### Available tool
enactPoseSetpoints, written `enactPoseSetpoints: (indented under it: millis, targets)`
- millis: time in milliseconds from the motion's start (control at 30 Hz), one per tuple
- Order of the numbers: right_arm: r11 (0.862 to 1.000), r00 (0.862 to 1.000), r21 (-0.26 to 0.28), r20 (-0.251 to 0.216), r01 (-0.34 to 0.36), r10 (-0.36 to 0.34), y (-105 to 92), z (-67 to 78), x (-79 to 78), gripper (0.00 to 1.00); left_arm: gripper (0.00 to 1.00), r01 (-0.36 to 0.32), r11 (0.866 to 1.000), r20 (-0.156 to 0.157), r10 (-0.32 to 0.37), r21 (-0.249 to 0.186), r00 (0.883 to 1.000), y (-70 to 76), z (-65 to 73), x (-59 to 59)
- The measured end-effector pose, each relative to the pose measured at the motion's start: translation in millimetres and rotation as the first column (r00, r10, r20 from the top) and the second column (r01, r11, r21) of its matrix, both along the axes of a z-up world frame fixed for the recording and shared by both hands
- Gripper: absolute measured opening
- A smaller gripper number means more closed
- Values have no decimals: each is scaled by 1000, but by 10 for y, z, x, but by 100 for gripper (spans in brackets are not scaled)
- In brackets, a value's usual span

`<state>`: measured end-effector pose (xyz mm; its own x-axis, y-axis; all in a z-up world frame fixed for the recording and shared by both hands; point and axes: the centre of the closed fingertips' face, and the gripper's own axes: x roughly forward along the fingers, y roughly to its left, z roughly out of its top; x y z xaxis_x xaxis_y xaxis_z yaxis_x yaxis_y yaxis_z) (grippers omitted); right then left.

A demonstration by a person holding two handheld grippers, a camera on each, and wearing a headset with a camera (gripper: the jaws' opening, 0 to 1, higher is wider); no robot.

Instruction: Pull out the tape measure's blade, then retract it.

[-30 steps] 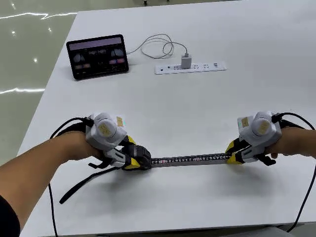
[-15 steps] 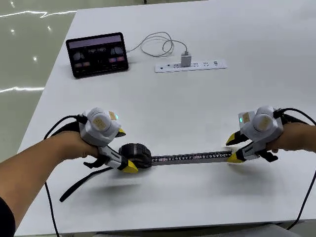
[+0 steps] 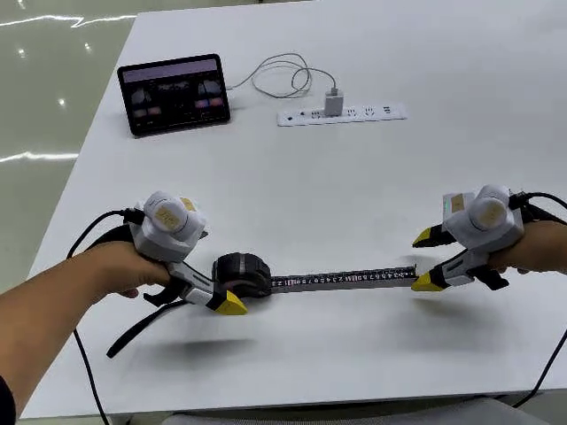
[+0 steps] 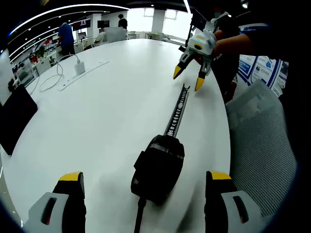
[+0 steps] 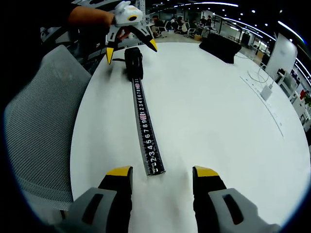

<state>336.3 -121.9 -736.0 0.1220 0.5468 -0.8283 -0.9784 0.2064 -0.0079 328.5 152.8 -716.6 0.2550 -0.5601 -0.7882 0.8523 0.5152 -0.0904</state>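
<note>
**A:** In the head view, how are the hands set?

**B:** Both forearms reach in low over the white table (image 3: 354,195), one from each side. The left gripper (image 3: 219,270) points inward at the tape measure (image 3: 244,273). The right gripper (image 3: 423,261) faces it from the far end of the blade (image 3: 345,280).

**A:** And the tape measure itself?

**B:** It lies flat on the table between the left jaws. The blade runs out flat along the tabletop, and its tip stops just beside the right gripper's nearer yellow fingertip (image 3: 423,284). Both pairs of jaws are spread wide and grip nothing.

**A:** What about the left gripper view?

**B:** The left gripper (image 4: 145,177) is held low, looking along the tabletop. The tape measure (image 4: 159,167) sits about midway between the two jaws, with bare table on either side and neither pad touching it. The blade (image 4: 177,110) runs straight away to the right gripper (image 4: 188,80), which is spread open at its far end.

**A:** And the right gripper view?

**B:** The right gripper (image 5: 163,171) is low over the table, its jaws well apart. The blade (image 5: 144,128) ends between them, nearer one jaw but clear of both. At its other end the tape measure (image 5: 133,58) lies between the spread jaws of the left gripper (image 5: 131,50).
</note>
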Motion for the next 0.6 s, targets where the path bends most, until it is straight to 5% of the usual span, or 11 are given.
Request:
enactPoseSetpoints:
  millis: [300,600]
  targets:
    - [994,994,37,-11,104,-104,-70,28,3,61,100,-115,992,38,117,-60,992,92,89,91]
    - [959,968,131,-6,250,-252,-131,100,-52,80,100,-184,975,47,191,-126,981,141,102,-83]
